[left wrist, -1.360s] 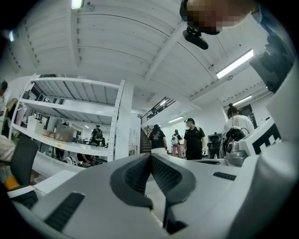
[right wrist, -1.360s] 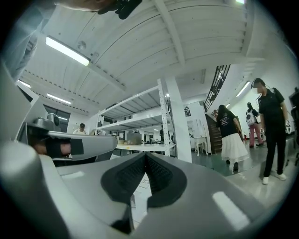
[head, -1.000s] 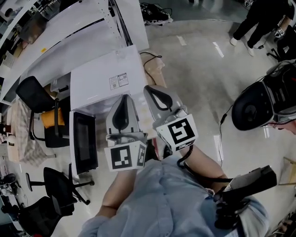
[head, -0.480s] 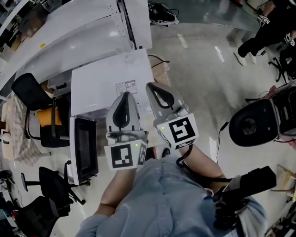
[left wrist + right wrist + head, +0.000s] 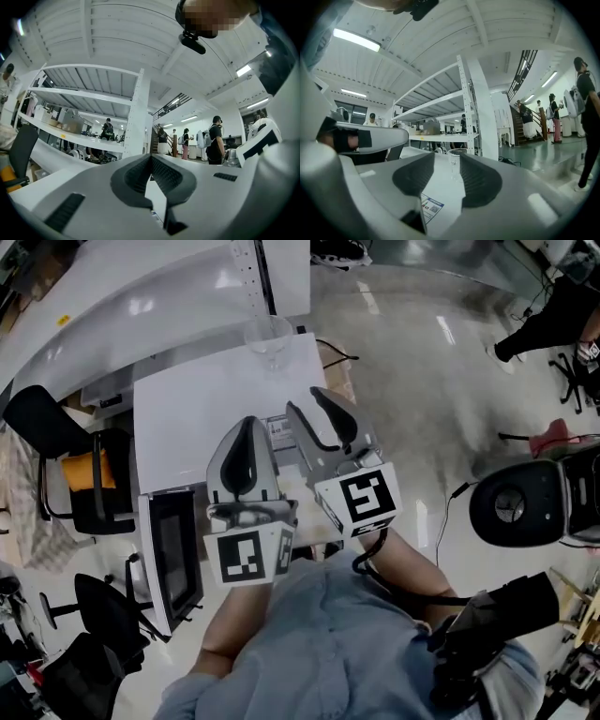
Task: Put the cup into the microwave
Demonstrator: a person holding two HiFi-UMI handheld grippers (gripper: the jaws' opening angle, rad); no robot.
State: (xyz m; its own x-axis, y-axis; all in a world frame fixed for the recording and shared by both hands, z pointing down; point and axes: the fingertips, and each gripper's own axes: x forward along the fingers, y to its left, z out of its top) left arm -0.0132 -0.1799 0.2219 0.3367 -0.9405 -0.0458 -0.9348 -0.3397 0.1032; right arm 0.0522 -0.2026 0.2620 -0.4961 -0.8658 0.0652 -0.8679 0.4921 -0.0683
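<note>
A clear cup point(image 5: 269, 338) stands upright on the far edge of the white microwave's top point(image 5: 187, 413). The microwave's door point(image 5: 173, 559), with a dark window, hangs open at the lower left. Both grippers are held level over the top, short of the cup. My left gripper point(image 5: 246, 426) is shut and empty, its pads meeting in the left gripper view point(image 5: 150, 157). My right gripper point(image 5: 307, 407) has just been opening and has nothing between its jaws. In the right gripper view, the cup point(image 5: 454, 166) shows far ahead through the gap of the right gripper point(image 5: 447, 158).
A printed label point(image 5: 278, 434) lies on the microwave top under the grippers. Black office chairs point(image 5: 61, 442) stand at the left, near a long white bench point(image 5: 141, 296). A cable point(image 5: 333, 357) trails on the floor to the right, past a black round object point(image 5: 520, 507).
Both grippers have moved forward over the microwave top. The cup has come into view at its far edge. The right gripper's jaws have parted; the left's stay together.
</note>
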